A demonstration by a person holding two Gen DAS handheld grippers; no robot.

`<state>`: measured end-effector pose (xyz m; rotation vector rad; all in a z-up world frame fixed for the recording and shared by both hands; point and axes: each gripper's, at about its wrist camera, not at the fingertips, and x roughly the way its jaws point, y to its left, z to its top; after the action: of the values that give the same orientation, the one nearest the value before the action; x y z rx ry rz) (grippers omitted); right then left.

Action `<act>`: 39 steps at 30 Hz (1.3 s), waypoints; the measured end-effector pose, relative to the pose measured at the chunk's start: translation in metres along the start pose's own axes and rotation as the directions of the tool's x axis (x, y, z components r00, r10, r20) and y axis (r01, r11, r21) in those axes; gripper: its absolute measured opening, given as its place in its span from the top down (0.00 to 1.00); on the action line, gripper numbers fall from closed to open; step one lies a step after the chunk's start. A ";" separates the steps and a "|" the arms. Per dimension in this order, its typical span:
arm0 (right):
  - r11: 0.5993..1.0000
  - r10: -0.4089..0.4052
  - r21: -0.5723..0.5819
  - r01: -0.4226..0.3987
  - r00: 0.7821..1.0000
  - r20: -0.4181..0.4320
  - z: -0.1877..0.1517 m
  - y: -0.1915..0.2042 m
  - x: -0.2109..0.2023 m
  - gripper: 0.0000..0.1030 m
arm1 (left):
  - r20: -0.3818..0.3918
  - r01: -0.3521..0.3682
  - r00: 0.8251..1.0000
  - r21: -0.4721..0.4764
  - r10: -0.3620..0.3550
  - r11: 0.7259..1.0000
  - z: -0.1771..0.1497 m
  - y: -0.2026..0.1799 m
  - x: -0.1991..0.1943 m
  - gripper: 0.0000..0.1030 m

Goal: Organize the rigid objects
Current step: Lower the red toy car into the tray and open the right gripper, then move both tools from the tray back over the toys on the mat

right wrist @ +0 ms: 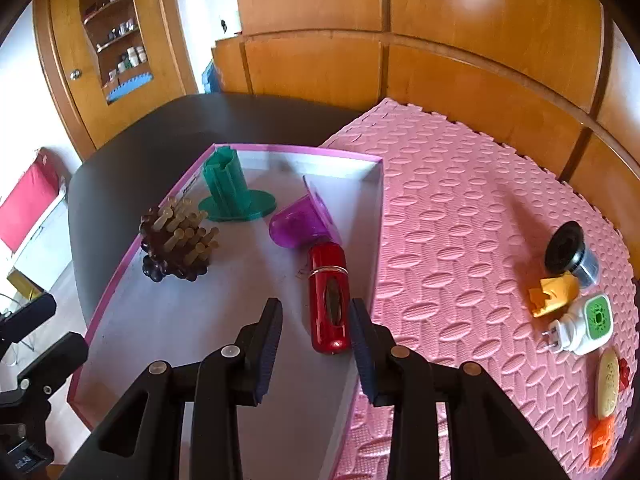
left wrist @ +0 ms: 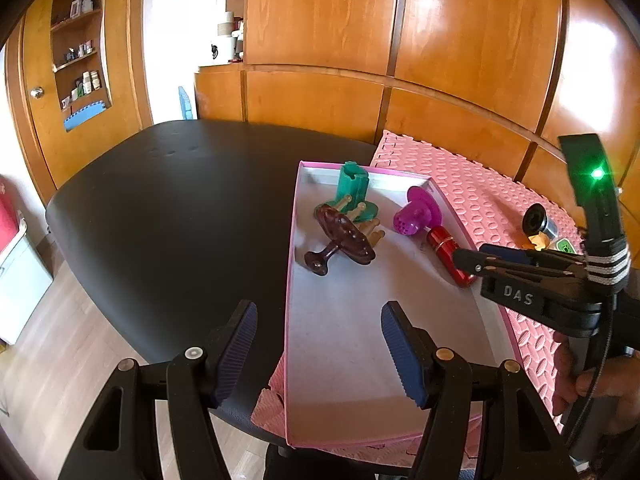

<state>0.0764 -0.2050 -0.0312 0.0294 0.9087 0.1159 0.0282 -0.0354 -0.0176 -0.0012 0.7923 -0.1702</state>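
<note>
Right gripper (right wrist: 316,322) stands slightly open over the red cylinder (right wrist: 329,298), apparently released; 4 items boxed, 6 remain rightward on mat (right wrist: 460,208).

Red cylinder (right wrist: 329,298), purple funnel (right wrist: 298,222) — pink oval-embossed mat (right wrist: 460,240).

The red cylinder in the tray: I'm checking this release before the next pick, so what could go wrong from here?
1. The red cylinder lies on its side between the right gripper fingers, whose pads look just clear of it; pulling back crookedly could drag or roll it.
2. It lies close to the purple funnel-shaped piece, so a nudge might shove that too.
3. The tray overhangs the pink mat onto the black table; a knock could shift it.
</note>
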 end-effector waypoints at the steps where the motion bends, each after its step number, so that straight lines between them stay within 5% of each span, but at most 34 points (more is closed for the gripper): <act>1: 1.000 -0.001 0.003 0.001 1.000 0.006 0.000 -0.001 -0.002 0.67 | 0.001 0.000 1.000 0.003 0.000 1.000 0.000 -0.001 -0.001 0.37; 15: 0.997 -0.070 0.049 0.065 0.990 0.124 -0.008 -0.043 -0.051 0.67 | 0.019 0.002 1.000 0.072 -0.004 0.997 0.004 -0.026 -0.010 0.34; 24: 0.977 -0.200 0.115 0.181 0.964 0.178 -0.014 -0.112 -0.086 0.67 | 0.027 0.013 0.999 0.147 -0.017 0.989 0.010 -0.055 -0.013 0.32; 33: 0.902 -0.387 0.257 0.346 0.913 0.130 -0.038 -0.220 -0.099 0.67 | 0.023 0.083 0.996 0.235 -0.090 0.968 0.020 -0.094 -0.015 0.32; 39: 0.832 -0.403 0.450 0.325 0.911 0.087 -0.074 -0.289 -0.100 0.67 | -0.024 0.125 0.992 0.292 -0.123 0.948 0.025 -0.128 -0.002 0.32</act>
<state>-0.0176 -0.5049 -0.0198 0.2693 0.7292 -0.4444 0.0255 -0.1631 0.0095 0.2307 0.7664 -0.4064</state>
